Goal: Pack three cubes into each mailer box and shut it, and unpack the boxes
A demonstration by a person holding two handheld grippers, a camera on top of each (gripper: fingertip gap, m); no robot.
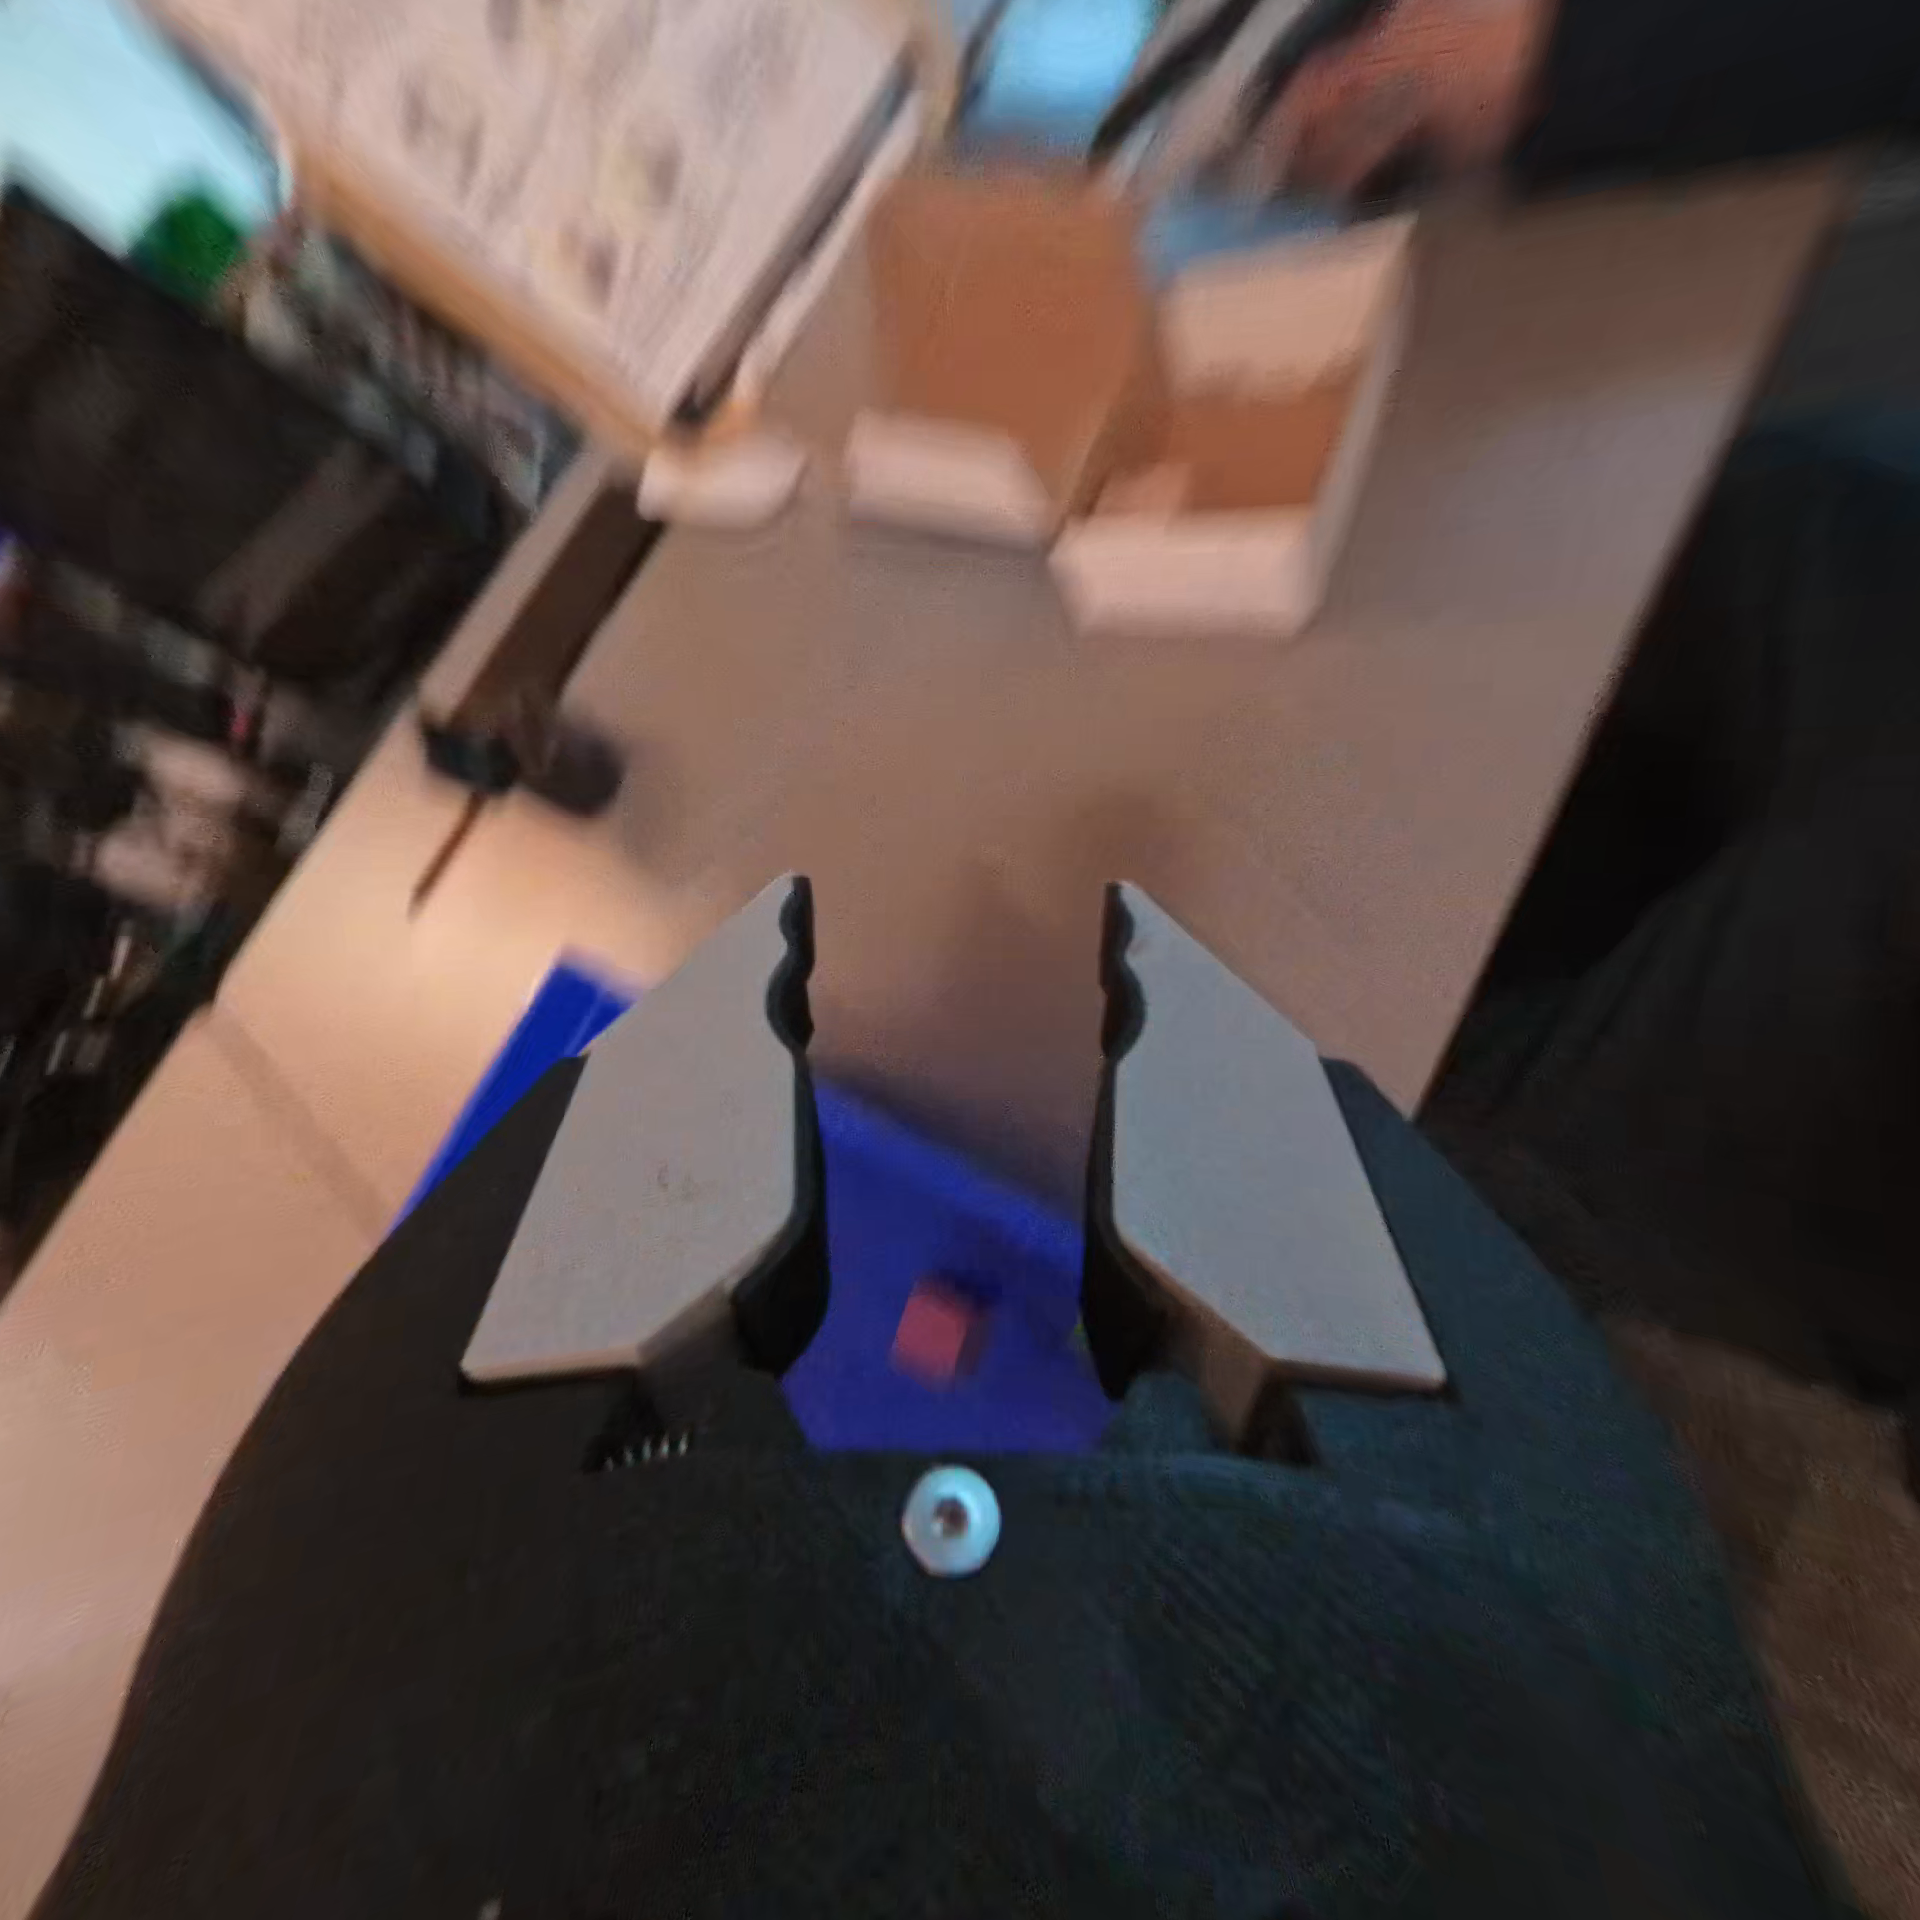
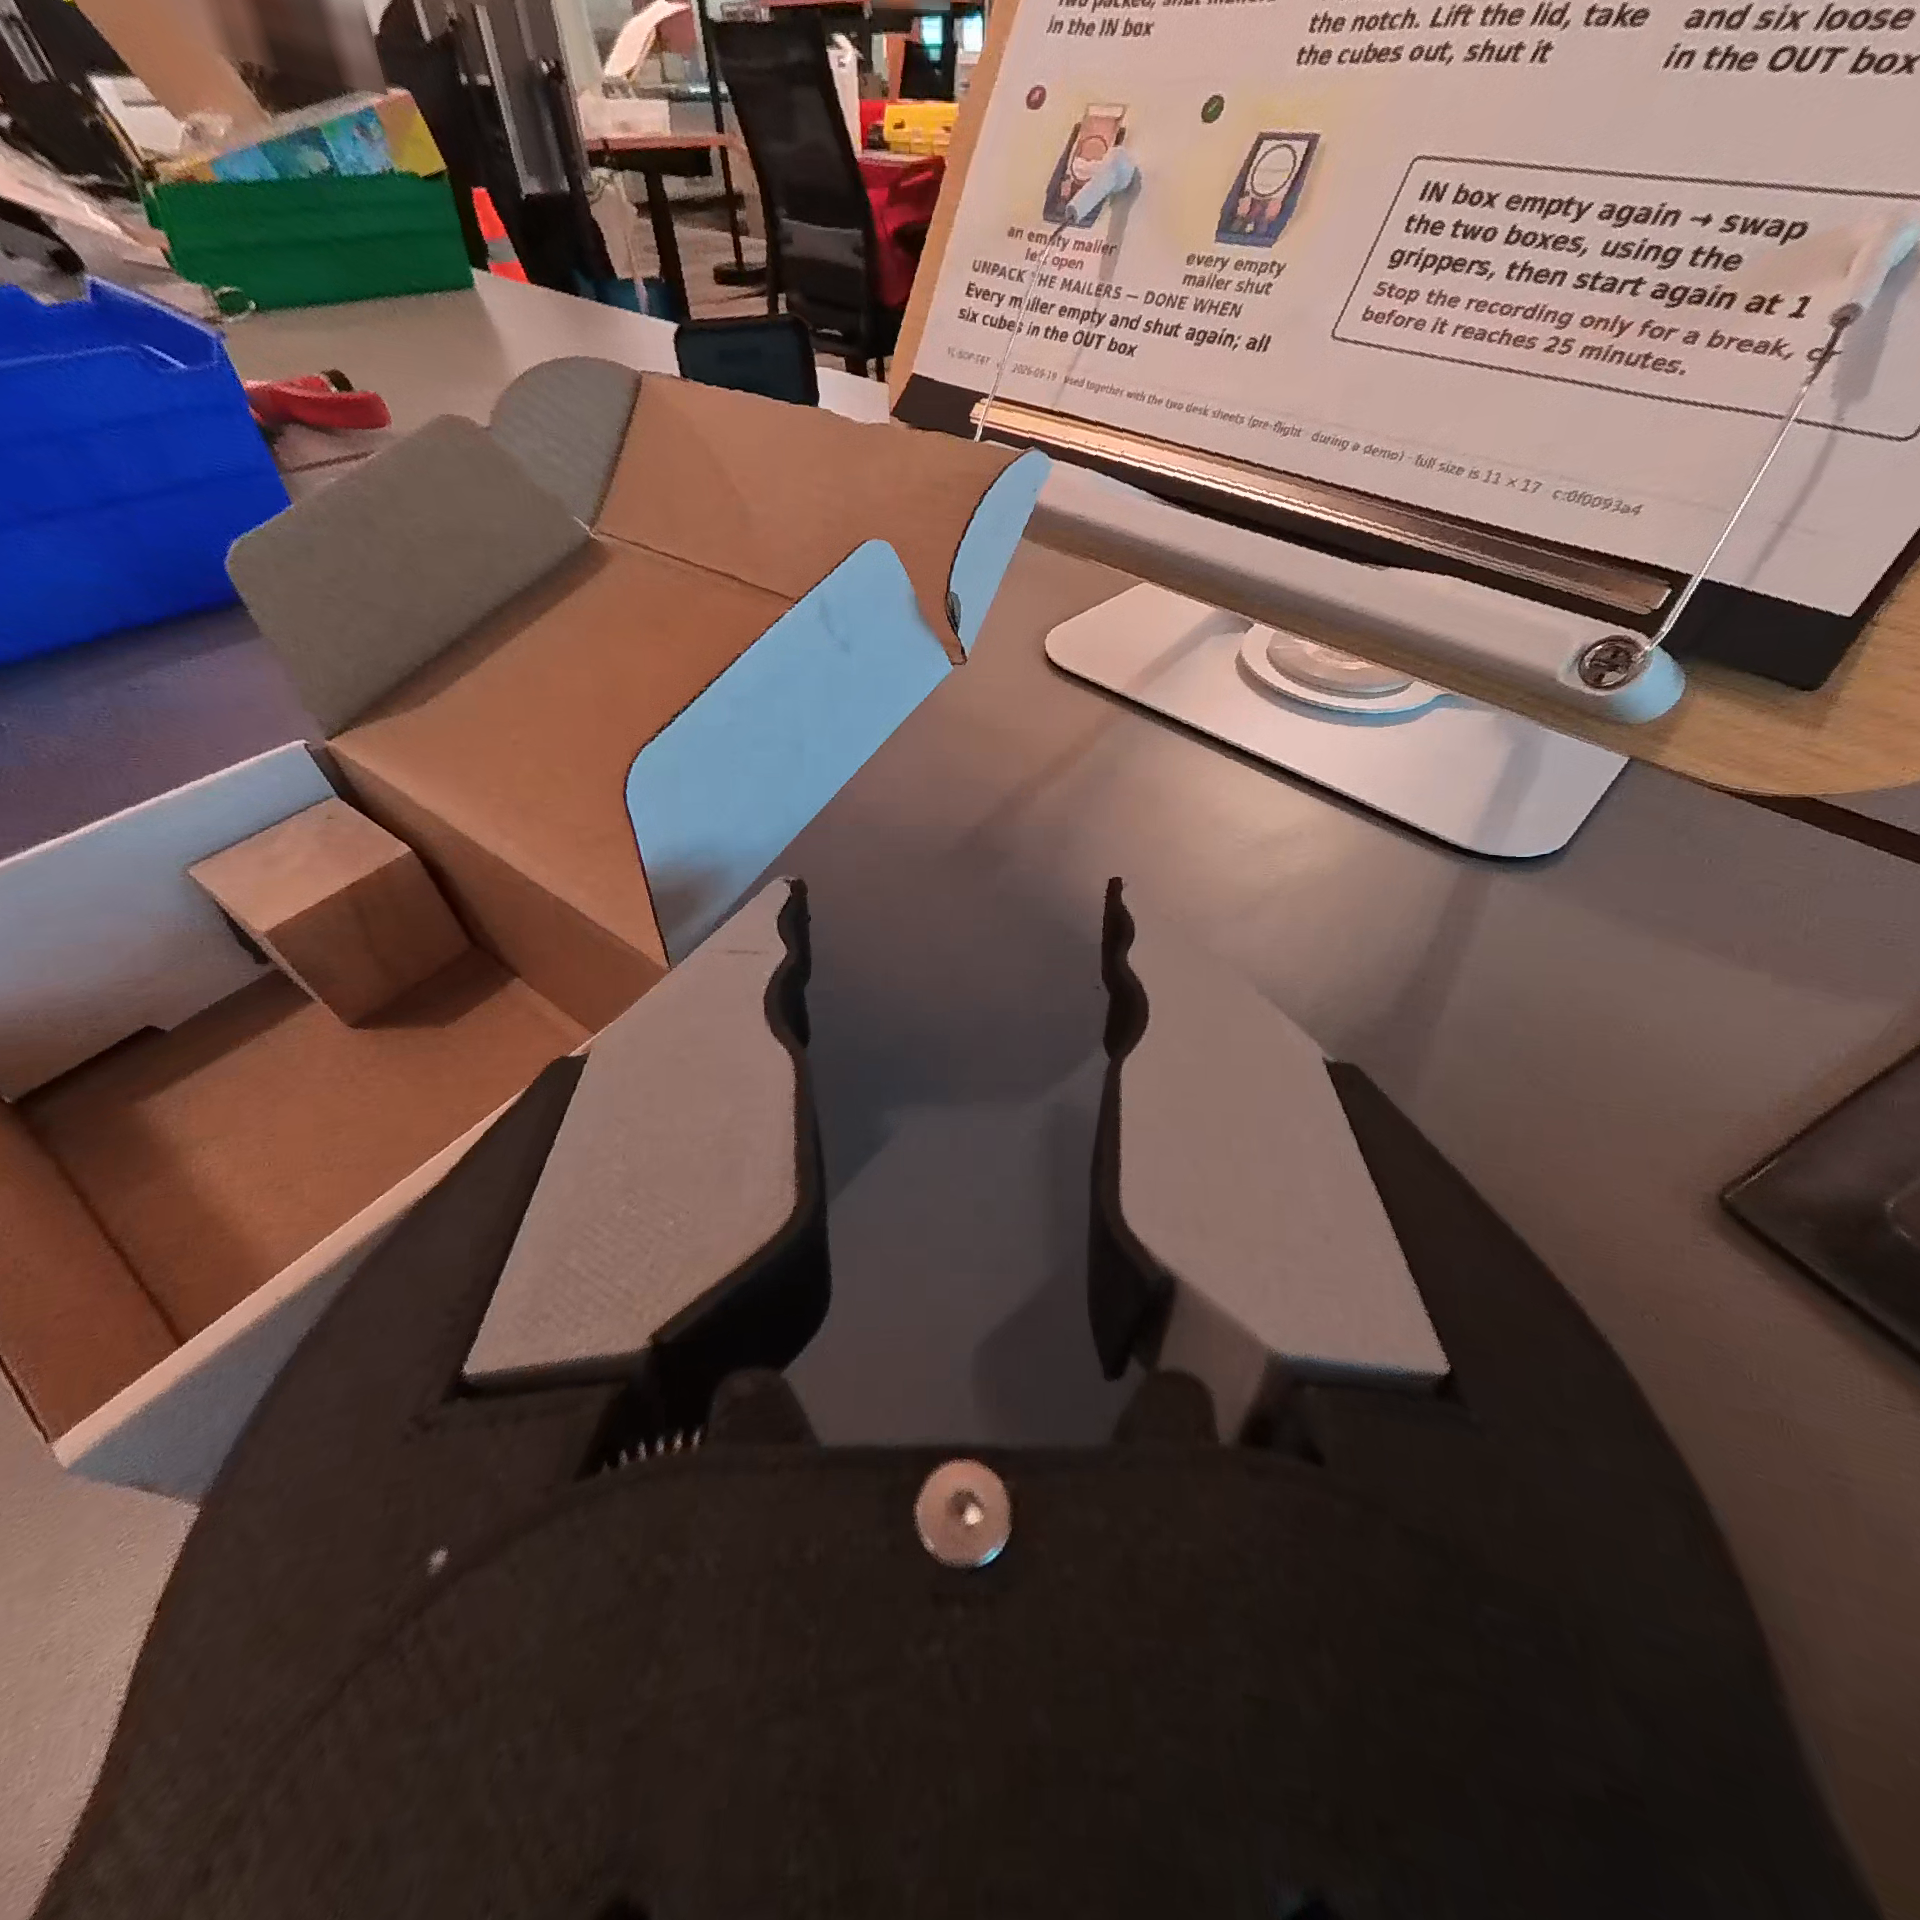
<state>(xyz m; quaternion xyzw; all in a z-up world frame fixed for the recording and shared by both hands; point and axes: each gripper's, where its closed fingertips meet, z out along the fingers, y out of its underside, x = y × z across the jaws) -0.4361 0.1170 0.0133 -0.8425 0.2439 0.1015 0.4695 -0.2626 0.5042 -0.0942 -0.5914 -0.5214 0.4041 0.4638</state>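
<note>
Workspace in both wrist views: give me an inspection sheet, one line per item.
Surface: grey table, bare ahead of the right gripper.
Job's things: open mailer box, lid up, no cube visible inside; blue bin under the left gripper holds a red cube.
Clutter: instruction sheet on a stand; red-handled tool; green bin.
Grippers: left gripper open, empty; right gripper open, empty.
Cables: nothing seen.
Surroundings: office chair, desks; left wrist view is motion-blurred.
</note>
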